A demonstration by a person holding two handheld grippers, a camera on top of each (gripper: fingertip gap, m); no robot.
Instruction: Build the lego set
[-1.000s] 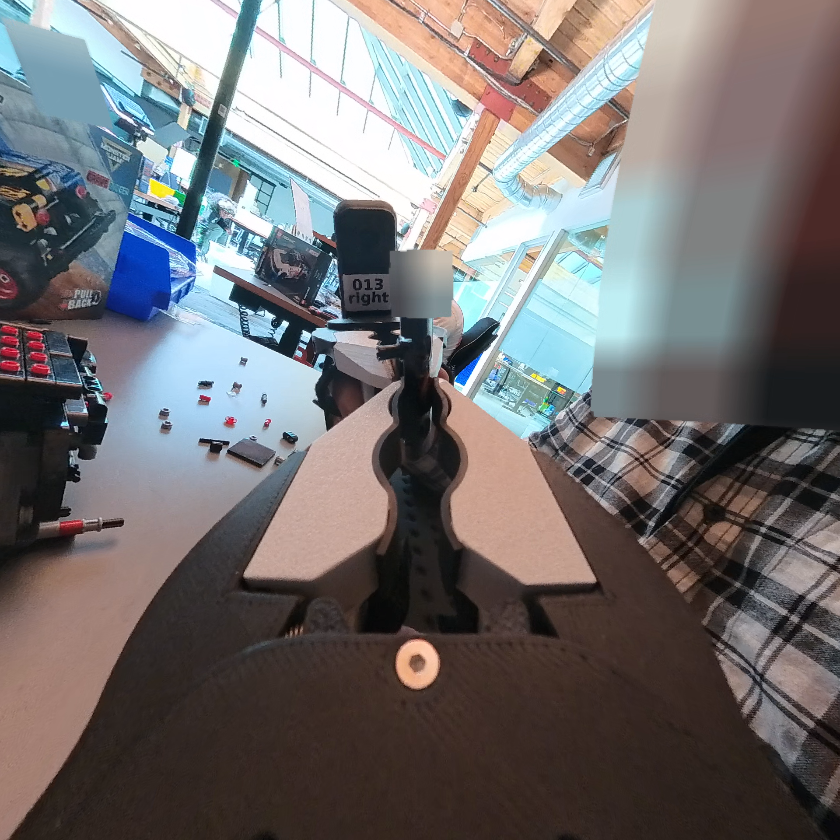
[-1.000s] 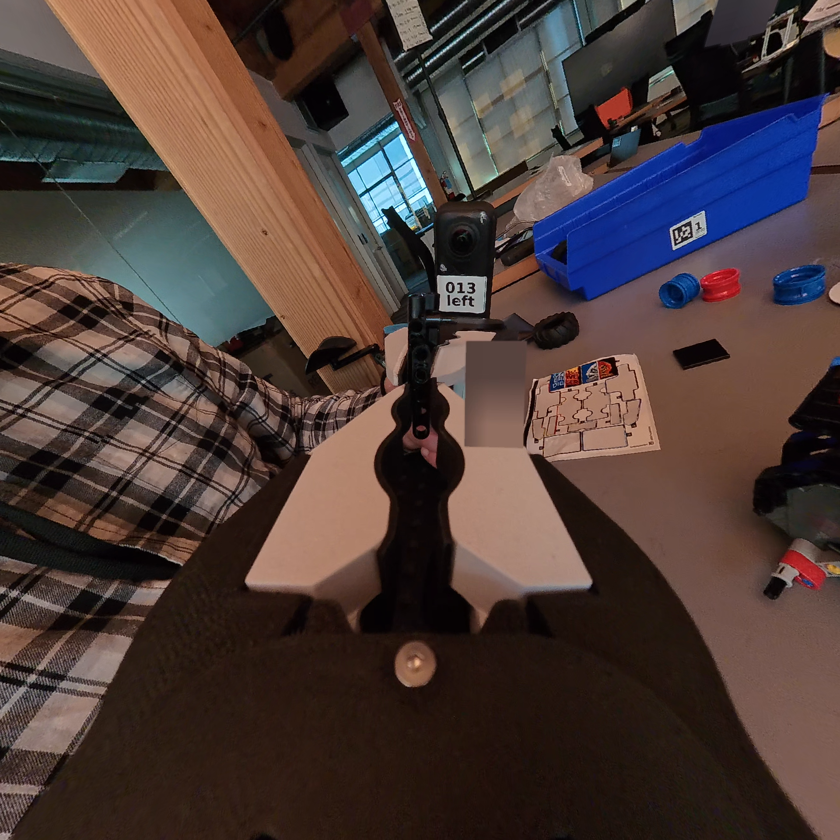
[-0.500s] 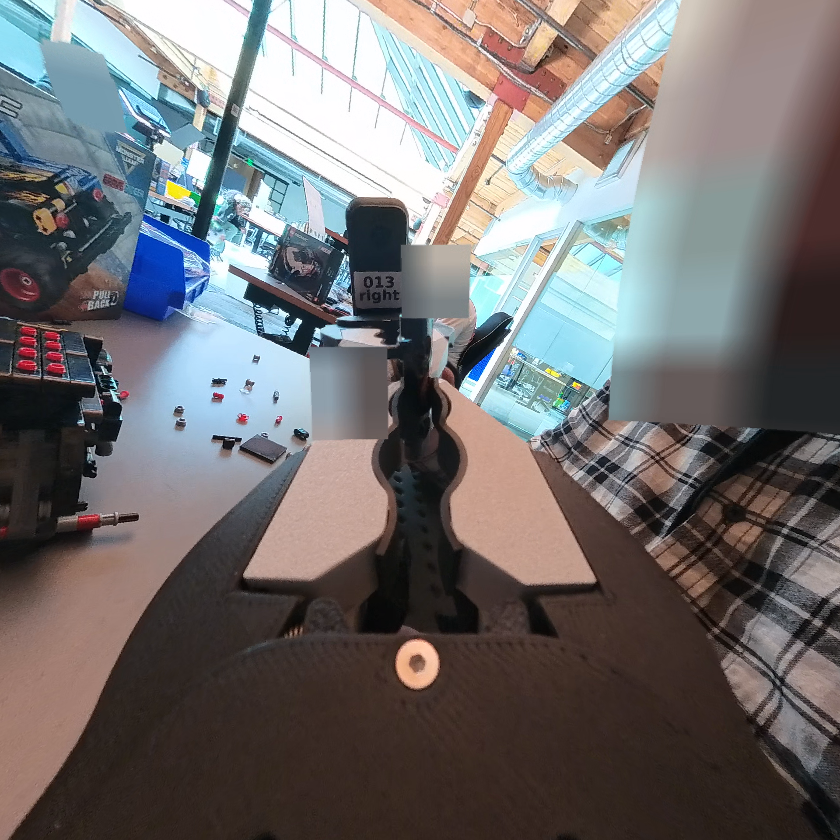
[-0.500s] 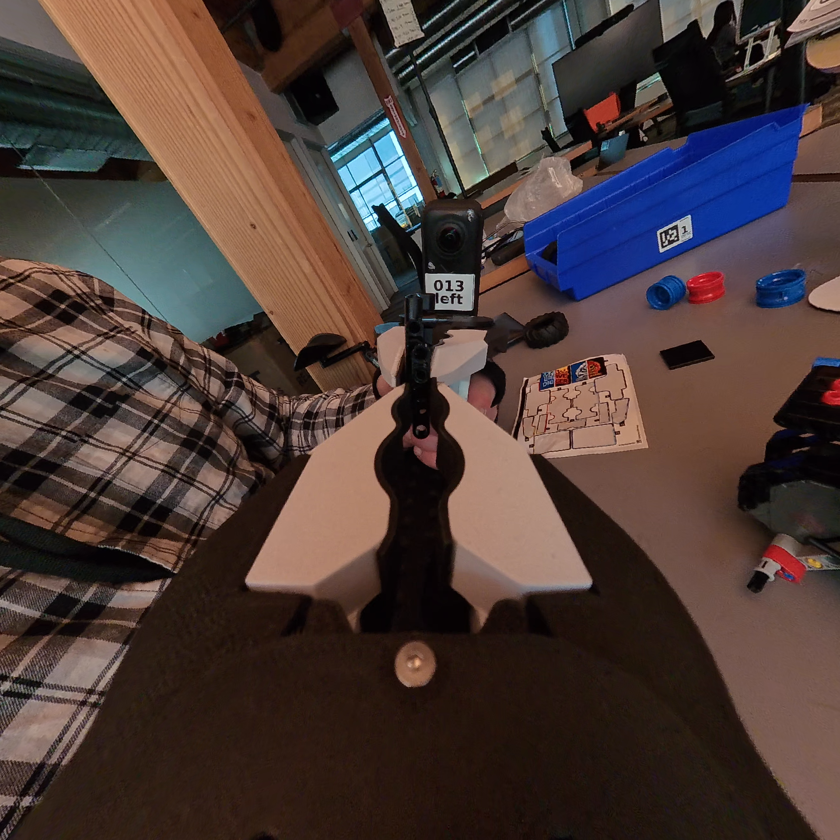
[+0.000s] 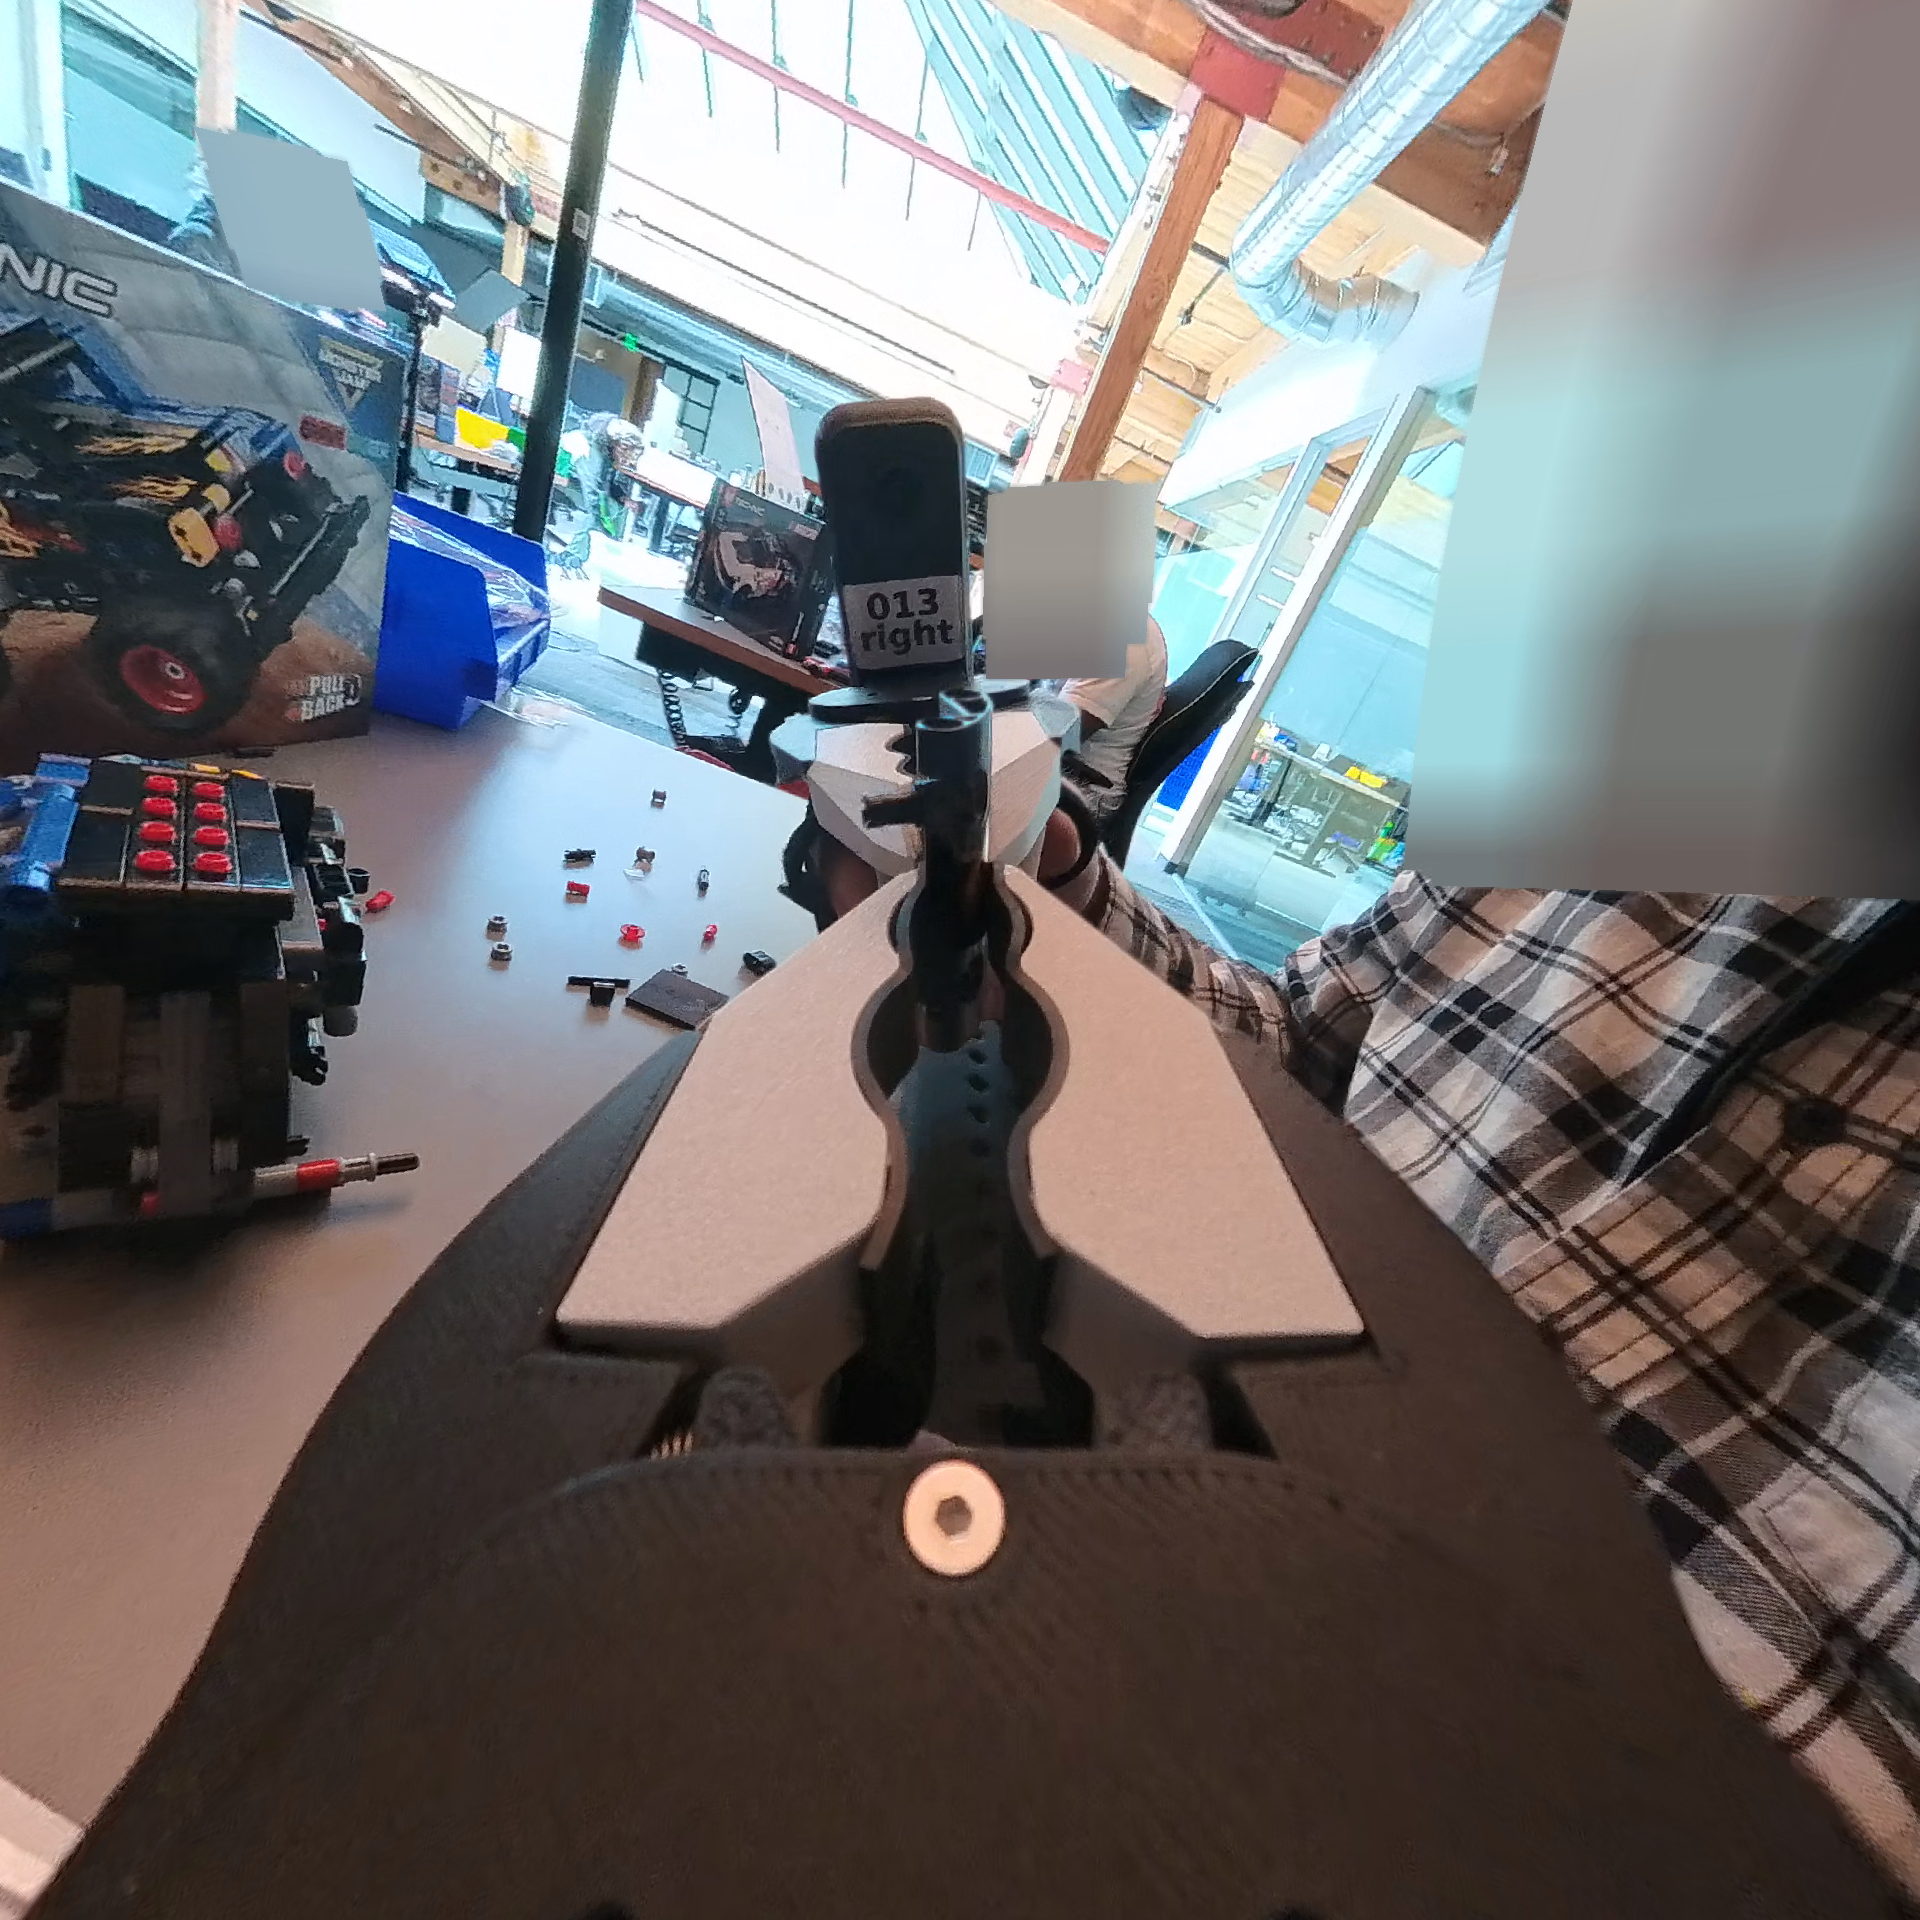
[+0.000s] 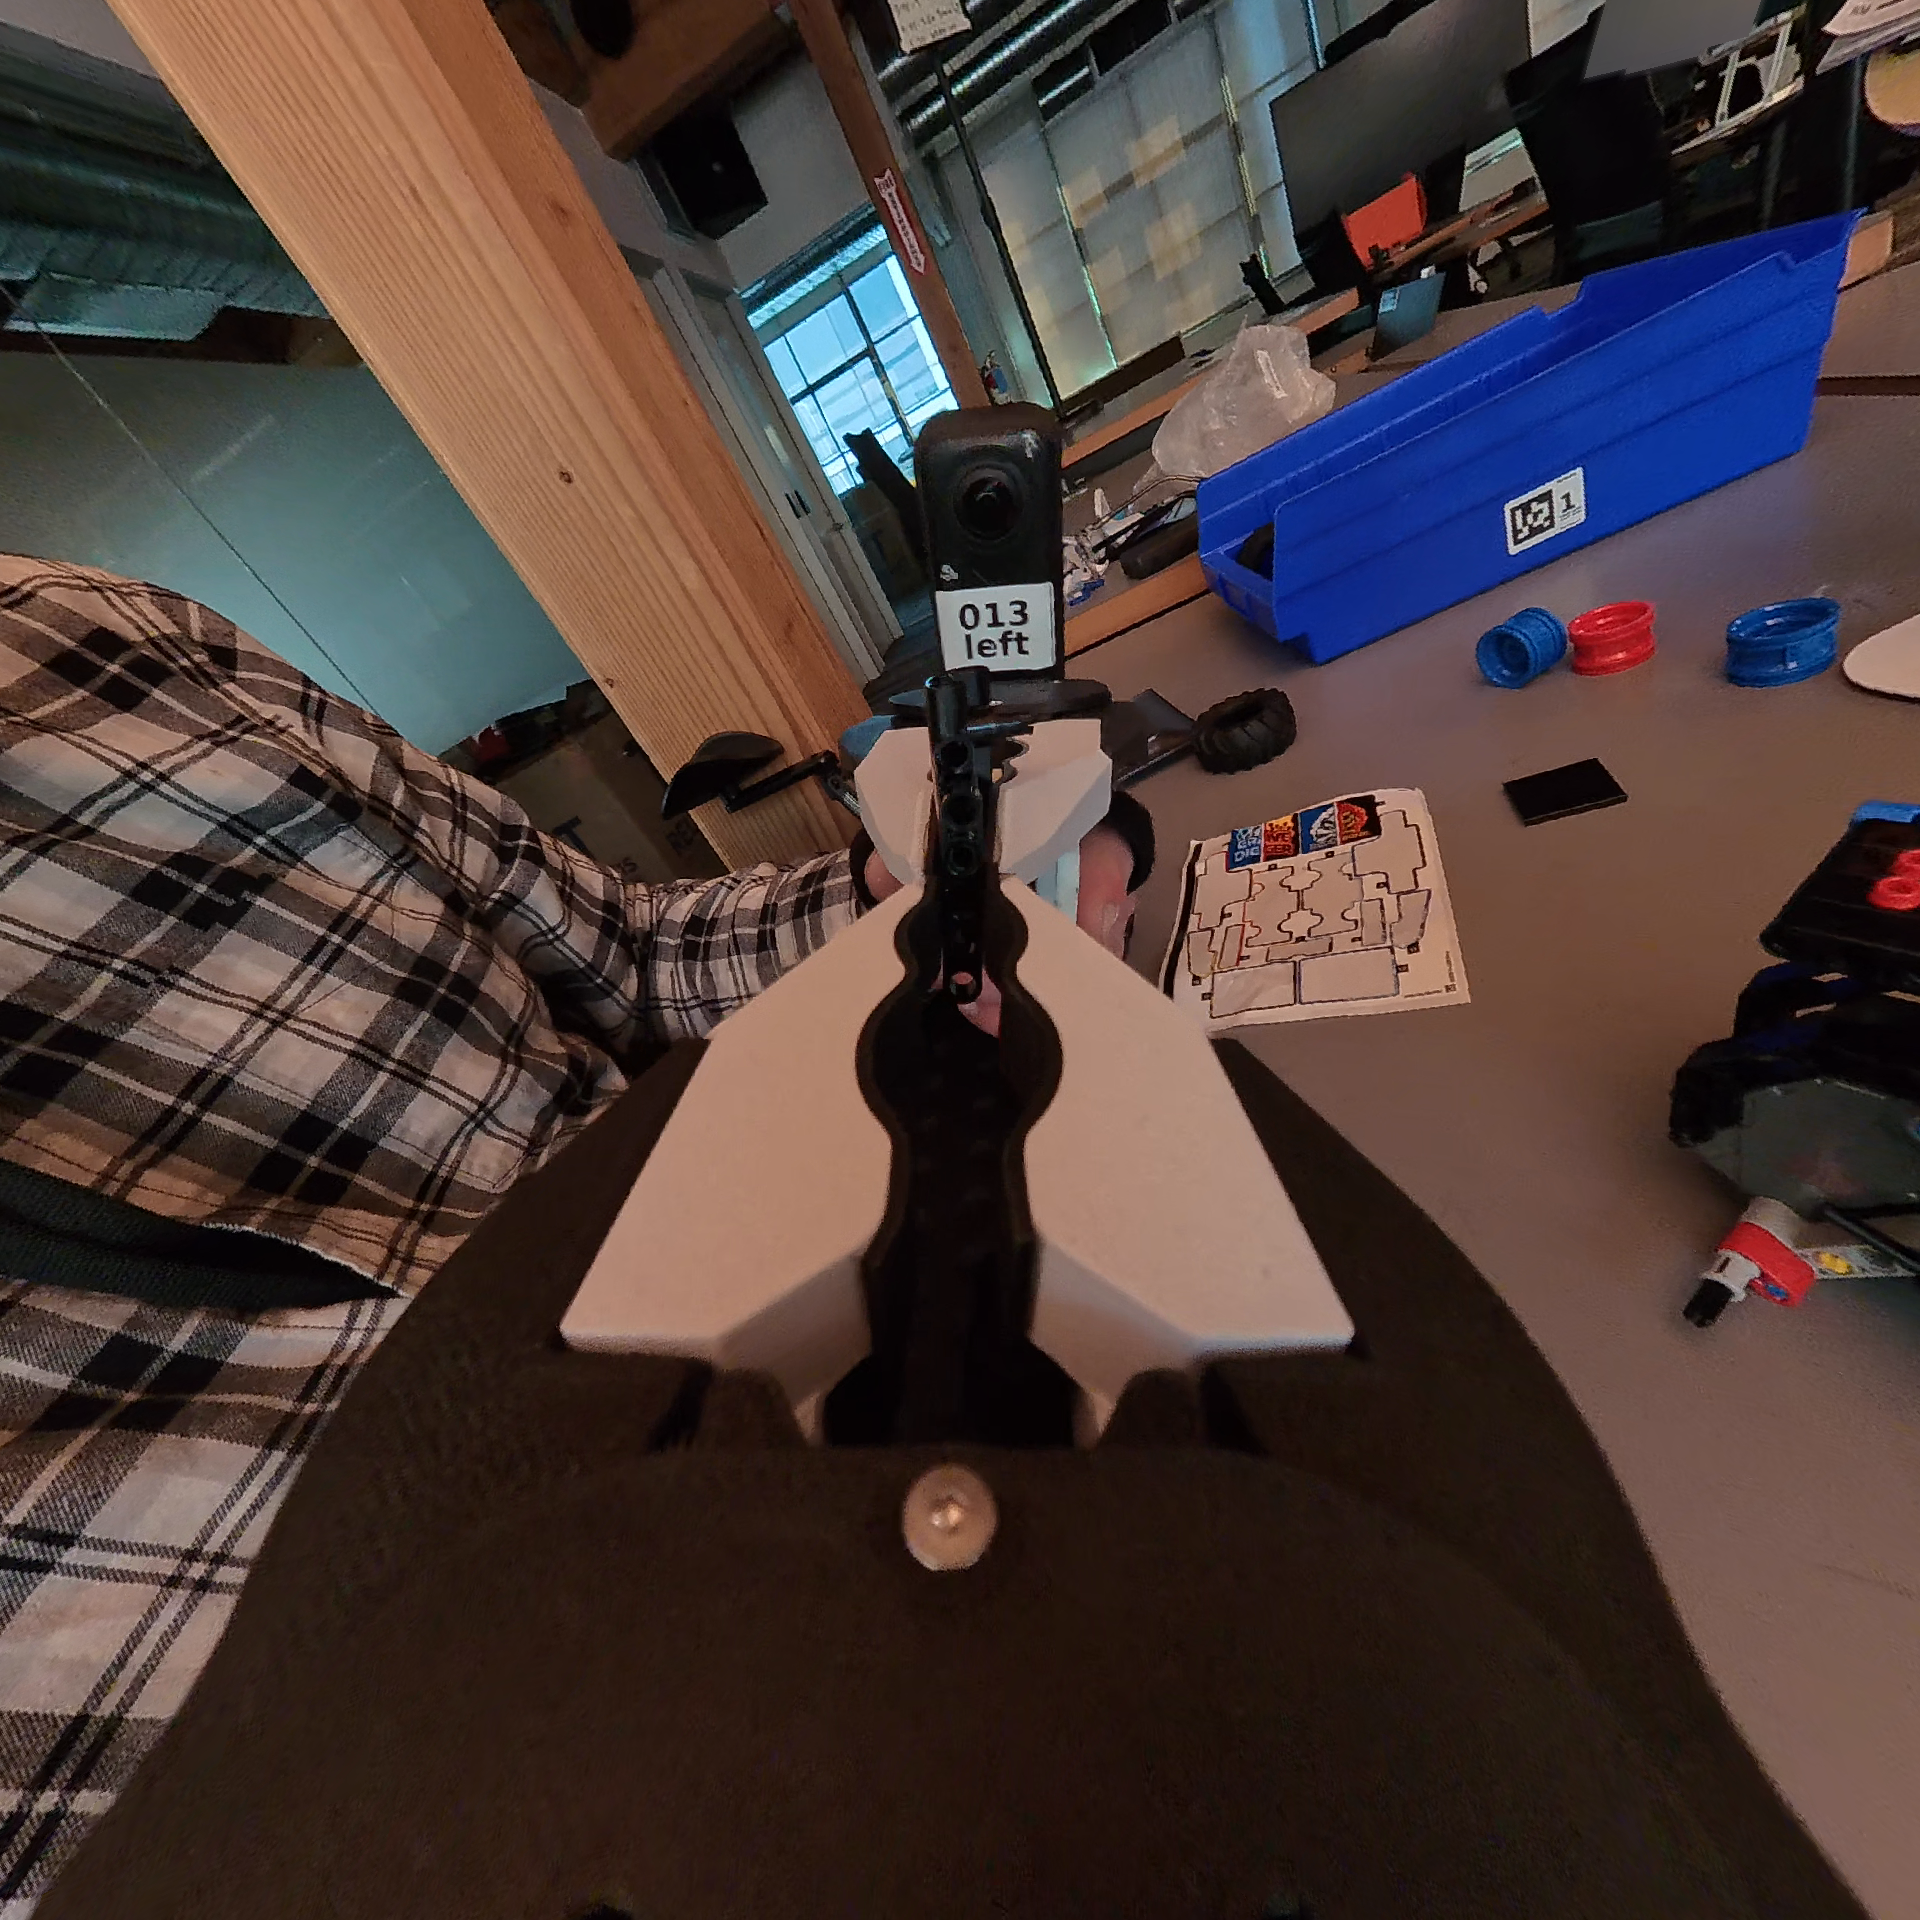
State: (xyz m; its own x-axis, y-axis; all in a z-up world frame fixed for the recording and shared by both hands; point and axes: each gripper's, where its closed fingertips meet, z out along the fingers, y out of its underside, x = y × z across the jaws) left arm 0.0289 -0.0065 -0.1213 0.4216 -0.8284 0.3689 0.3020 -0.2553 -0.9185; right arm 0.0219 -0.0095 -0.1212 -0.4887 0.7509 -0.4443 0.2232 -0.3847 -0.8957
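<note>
Above the near edge of the grey worktop (image 5: 156, 1351), I hold my two grippers nose to nose, both lifted clear of the surface. My left gripper (image 5: 961, 914) has its pale fingers drawn together, pinching a thin black lego beam (image 5: 951, 831) that stands upright between the two tools. My right gripper (image 6: 961, 914) is likewise closed, its fingertips clamped on the same beam, seen in its own view as a narrow strip with a row of round holes. A short black pin (image 5: 891, 810) sticks out sideways from the beam. Each gripper faces the other, so each view shows the opposite tool's camera and white fingers just past the beam. A person's checked sleeve (image 6: 364, 883) runs along behind the grippers. Toward the left side of the worktop, in the left wrist view, sits the partly built lego truck (image 5: 156, 987), black and blue with red studs on top and a red-tipped axle poking out low. Small loose parts (image 5: 634, 914) lie scattered beyond it, near the middle of the worktop, with a flat black tile (image 5: 681, 1000) among them. The set's box (image 5: 187, 499) stands at the far left. In the right wrist view, a sticker sheet (image 6: 1314, 904) lies flat on the worktop, with a black tyre (image 6: 1247, 727), blue and red wheel rims (image 6: 1610, 639) and a blue bin (image 6: 1507, 447) farther back.
</note>
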